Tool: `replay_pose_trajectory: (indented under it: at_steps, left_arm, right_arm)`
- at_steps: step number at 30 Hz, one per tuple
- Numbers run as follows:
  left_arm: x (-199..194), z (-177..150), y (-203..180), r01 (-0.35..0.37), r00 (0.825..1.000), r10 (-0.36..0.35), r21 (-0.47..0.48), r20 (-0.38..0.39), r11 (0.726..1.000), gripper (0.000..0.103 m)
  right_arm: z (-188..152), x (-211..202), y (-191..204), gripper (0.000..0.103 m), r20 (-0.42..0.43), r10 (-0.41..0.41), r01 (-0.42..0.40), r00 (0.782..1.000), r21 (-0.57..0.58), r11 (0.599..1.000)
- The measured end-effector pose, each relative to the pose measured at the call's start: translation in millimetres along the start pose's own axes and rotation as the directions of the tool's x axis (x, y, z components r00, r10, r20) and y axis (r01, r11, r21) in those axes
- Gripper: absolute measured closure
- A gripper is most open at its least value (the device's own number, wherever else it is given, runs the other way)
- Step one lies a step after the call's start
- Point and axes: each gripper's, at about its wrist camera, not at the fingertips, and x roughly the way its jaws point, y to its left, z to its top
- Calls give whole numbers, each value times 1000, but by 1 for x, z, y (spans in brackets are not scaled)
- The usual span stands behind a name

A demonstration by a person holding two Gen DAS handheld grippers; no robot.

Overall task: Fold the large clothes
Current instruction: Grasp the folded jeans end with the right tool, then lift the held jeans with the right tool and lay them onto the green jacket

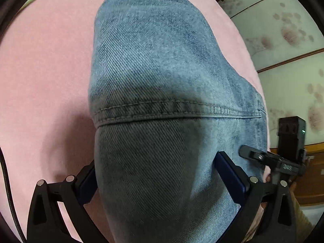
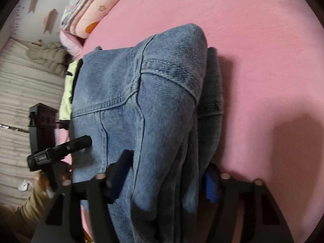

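Observation:
A blue denim garment [image 1: 162,70] lies folded in layers on the pink bed sheet [image 1: 44,81]. My left gripper [image 1: 156,162] stands wide open astride its near end, with one blue pad [image 1: 228,174] resting on the cloth and the other finger half hidden behind the fold. In the right wrist view the same denim garment [image 2: 158,101] bunches into thick folds between the jaws of my right gripper [image 2: 168,162]. Its blue pads [image 2: 210,186] press on the bundle from both sides. Each view shows the other gripper at the garment's side.
Folded patterned quilts [image 2: 91,16] are stacked at the bed's far corner. A light green item [image 2: 67,93] lies at the denim's far edge. A person's hand and beige sleeve [image 2: 40,184] hold the left gripper. A flower-patterned wall [image 1: 283,30] lies beyond the bed's edge.

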Motion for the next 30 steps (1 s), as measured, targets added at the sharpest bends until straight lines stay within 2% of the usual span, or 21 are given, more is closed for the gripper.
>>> replay_pose_trajectory:
  at_steps: [2,5,8,9,13,16,23,26,30]
  left_arm:
    - [3,1,7,24,1000,-24,8,-18,1000,1]
    - [3,2,11,28,999,-28,8,-20,1000,4]
    - [-3,-3,6,-9,1000,8,37,19,999,17]
    - [-8,-5,4,-14,999,13,42,32,999,25]
    - [-23,-16,-4,-39,995,36,32,90,999,44]
    - [-40,-22,-11,-49,991,45,28,122,998,52]
    - [-110,-63,-12,-73,988,68,32,141,997,53]
    - [-145,-79,-7,-87,989,84,17,126,996,53]
    - [-207,-98,19,-114,987,113,6,111,993,53]
  right_arm:
    - [2,3,-3,53,-7,29,-29,1000,0,1000]
    - [2,4,3,63,-5,24,-24,1000,-32,999]
    - [0,-3,15,74,25,1,1,1000,-67,998]
    - [-2,-6,21,77,40,-14,17,999,-80,997]
    - [-7,-19,38,81,87,-53,62,995,-109,992]
    - [-12,-31,54,82,116,-80,95,990,-127,987]
    - [-38,-60,109,83,122,-81,99,989,-143,985]
    - [-53,-63,151,83,100,-76,91,992,-159,983]
    - [-67,-60,213,83,53,-55,65,997,-200,978]
